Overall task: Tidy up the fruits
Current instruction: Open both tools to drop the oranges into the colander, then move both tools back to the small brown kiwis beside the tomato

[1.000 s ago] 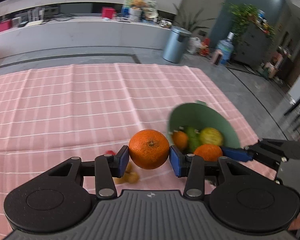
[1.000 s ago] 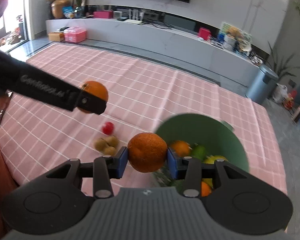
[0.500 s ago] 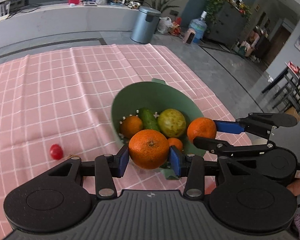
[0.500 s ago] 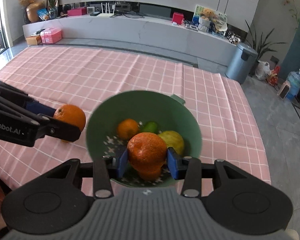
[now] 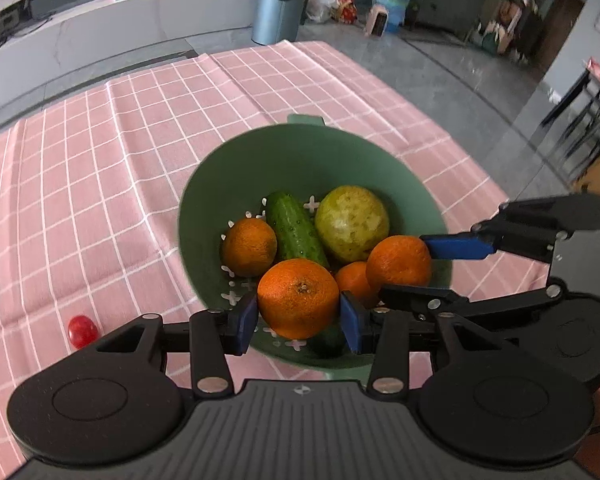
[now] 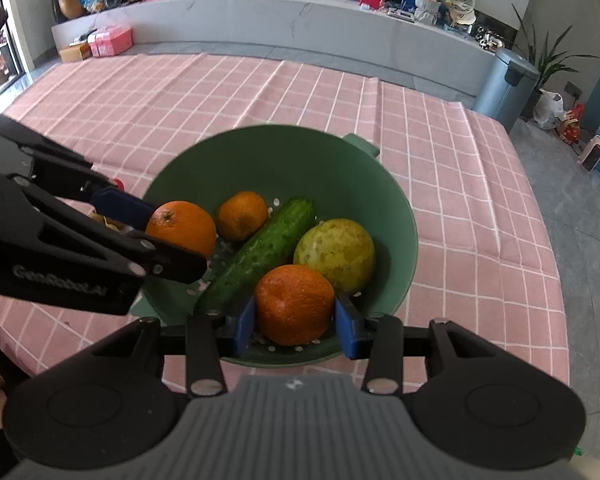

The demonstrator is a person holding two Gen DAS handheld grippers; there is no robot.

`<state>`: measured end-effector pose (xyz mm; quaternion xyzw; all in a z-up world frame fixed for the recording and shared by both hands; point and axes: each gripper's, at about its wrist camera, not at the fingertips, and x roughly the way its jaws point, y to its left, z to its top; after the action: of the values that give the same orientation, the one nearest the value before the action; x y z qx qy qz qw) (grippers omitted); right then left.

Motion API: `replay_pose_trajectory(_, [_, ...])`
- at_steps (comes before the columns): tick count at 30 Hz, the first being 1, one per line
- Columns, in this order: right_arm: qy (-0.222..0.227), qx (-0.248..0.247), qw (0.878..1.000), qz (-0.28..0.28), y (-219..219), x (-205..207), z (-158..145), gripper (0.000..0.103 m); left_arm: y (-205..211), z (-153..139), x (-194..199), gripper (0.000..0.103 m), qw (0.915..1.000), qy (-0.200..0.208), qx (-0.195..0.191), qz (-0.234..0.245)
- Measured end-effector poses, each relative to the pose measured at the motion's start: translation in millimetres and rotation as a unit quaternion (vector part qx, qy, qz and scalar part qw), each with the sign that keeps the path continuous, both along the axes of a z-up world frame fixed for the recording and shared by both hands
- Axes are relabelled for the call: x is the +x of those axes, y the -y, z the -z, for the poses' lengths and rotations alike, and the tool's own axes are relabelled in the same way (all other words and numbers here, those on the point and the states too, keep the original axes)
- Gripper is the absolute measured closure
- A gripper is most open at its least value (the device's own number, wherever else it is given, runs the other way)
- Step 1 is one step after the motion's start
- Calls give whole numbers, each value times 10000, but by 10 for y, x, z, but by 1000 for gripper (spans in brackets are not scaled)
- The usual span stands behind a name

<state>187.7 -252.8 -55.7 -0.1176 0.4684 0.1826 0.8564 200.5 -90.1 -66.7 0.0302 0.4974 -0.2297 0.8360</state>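
Note:
A green colander bowl [image 5: 300, 152] [image 6: 284, 152] stands on the pink checked cloth. It holds a cucumber [image 5: 294, 230] [image 6: 260, 252], a yellow-green round fruit [image 5: 352, 222] [image 6: 334, 254] and a small orange [image 5: 249, 246] [image 6: 242, 215]. My left gripper [image 5: 299, 318] is shut on an orange [image 5: 298, 298] above the bowl's near side; it shows in the right wrist view [image 6: 182, 228]. My right gripper [image 6: 295, 320] is shut on another orange [image 6: 294, 304] [image 5: 398, 262] over the bowl.
A small red fruit [image 5: 82, 330] lies on the cloth [image 5: 100, 200] left of the bowl. The cloth's right edge drops to a grey floor. A metal bin [image 6: 504, 88] stands beyond the table.
Both grippers moved over the bowl with their oranges and came closer together. They are lower and nearer the fruit inside than before.

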Motion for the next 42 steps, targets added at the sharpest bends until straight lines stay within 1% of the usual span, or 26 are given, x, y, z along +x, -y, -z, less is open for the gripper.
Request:
replay_pose_trajectory(3, [-80, -28, 9999, -57, 10, 37, 56, 63, 45, 63, 40, 54, 9999, -82, 67, 65])
replay_pose_trajectory(8, [-45, -82, 9998, -198, 6, 33, 56, 63, 90, 130, 92, 54, 9995, -163, 252, 61])
replay_pose_trajectory(11, [-41, -108, 9996, -250, 0, 22, 65, 62, 142, 147, 67, 53, 9986, -25, 522, 123])
replay_pose_trajectory(13, [-41, -123, 9996, -252, 4, 13, 67, 62, 169, 150, 59, 53, 9981, 30, 601, 153])
replay_pose_trajectory(15, [-60, -108, 9996, -237, 7, 7, 73, 62, 170, 150, 63, 53, 9980, 39, 610, 164])
replay_pose_trajectory(16, [-48, -100, 9997, -231, 10, 3, 73, 62, 167, 150, 62, 52, 9980, 38, 608, 166])
replay_pose_trajectory(17, [-41, -110, 9997, -235, 6, -3, 72, 62, 171, 151, 63, 48, 9979, 46, 624, 164])
replay_pose_trajectory(18, [-38, -125, 9996, -242, 1, -5, 70, 61, 165, 150, 60, 47, 9979, 46, 625, 179])
replay_pose_trajectory(20, [-8, -179, 9995, -256, -12, -14, 56, 58, 158, 156, 77, 43, 9980, -3, 600, 182])
replay_pose_trajectory(22, [29, -253, 9993, -280, -24, -15, 39, 56, 131, 148, 84, 42, 9985, -23, 510, 210])
replay_pose_trajectory(23, [56, -277, 9992, -272, -30, -20, 23, 52, 115, 133, 83, 41, 9988, -34, 457, 198])
replay_pose_trajectory(24, [87, -288, 9992, -260, -33, -25, 7, 51, 113, 117, 87, 40, 9989, -30, 424, 183])
replay_pose_trajectory(27, [198, -340, 9990, -230, -42, -53, -76, 51, 79, 14, 58, 39, 9993, 90, 340, 149])
replay_pose_trajectory(31, [491, -338, 9982, -86, -57, -142, -247, 51, -28, -191, -38, 39, 9990, 354, 264, 103])
replay_pose_trajectory(34, [746, -107, 9969, 218, -46, -248, -372, 51, -175, -365, -129, 39, 9980, 593, 194, -54])
replay_pose_trajectory(36, [850, 163, 9951, 471, -50, -327, -437, 48, -294, -479, -194, 39, 9972, 717, 136, -148])
replay_pose_trajectory(40, [998, 699, 9892, 819, -144, -519, -499, 48, -481, -606, -355, 39, 9950, 978, 205, -52])
replay_pose_trajectory(42, [1023, 971, 9859, 905, -218, -605, -501, 48, -584, -631, -435, 39, 9938, 1077, 255, -95])
